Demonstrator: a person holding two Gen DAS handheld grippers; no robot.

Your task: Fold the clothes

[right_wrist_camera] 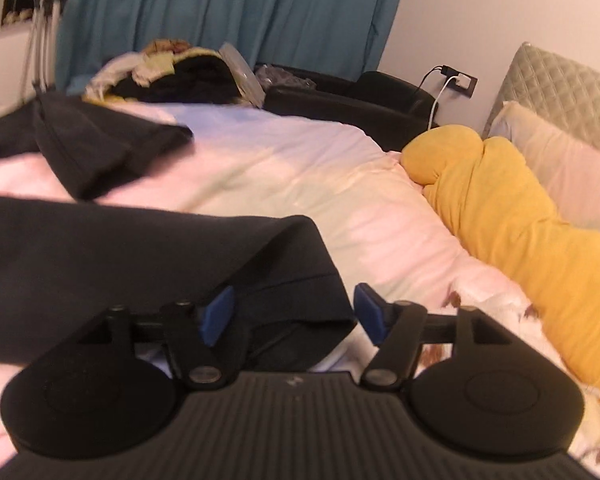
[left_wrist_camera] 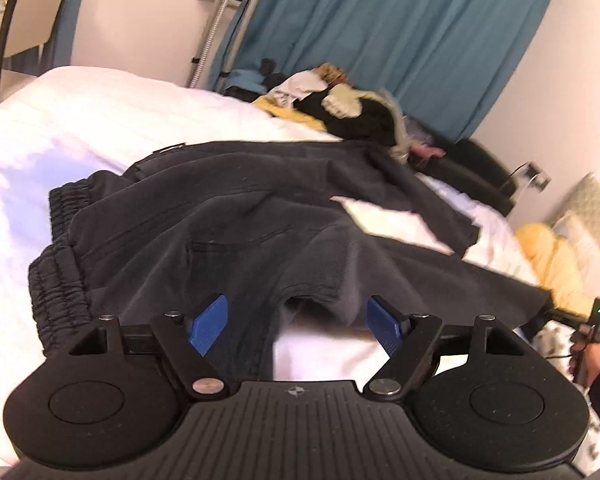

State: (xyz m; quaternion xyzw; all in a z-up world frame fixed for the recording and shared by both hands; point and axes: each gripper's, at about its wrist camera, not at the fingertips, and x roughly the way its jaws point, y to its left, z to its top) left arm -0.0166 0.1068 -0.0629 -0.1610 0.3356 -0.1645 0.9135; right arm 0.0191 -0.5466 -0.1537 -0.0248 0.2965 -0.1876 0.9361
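On the white bed [left_wrist_camera: 100, 120] lie dark trousers [left_wrist_camera: 204, 216], rumpled — the left wrist view shows their elastic waistband, the right only a leg hem. Left gripper [left_wrist_camera: 298, 322] and right gripper [right_wrist_camera: 294, 314] both stand released, cloth between the blue pads but unpressed. Beyond: a clothes pile [left_wrist_camera: 340, 104], teal curtain [right_wrist_camera: 240, 8], yellow pillow [right_wrist_camera: 500, 200] — seen mainly from the right.

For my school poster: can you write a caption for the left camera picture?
Open left tongs hover over dark trousers spread on a white bed.
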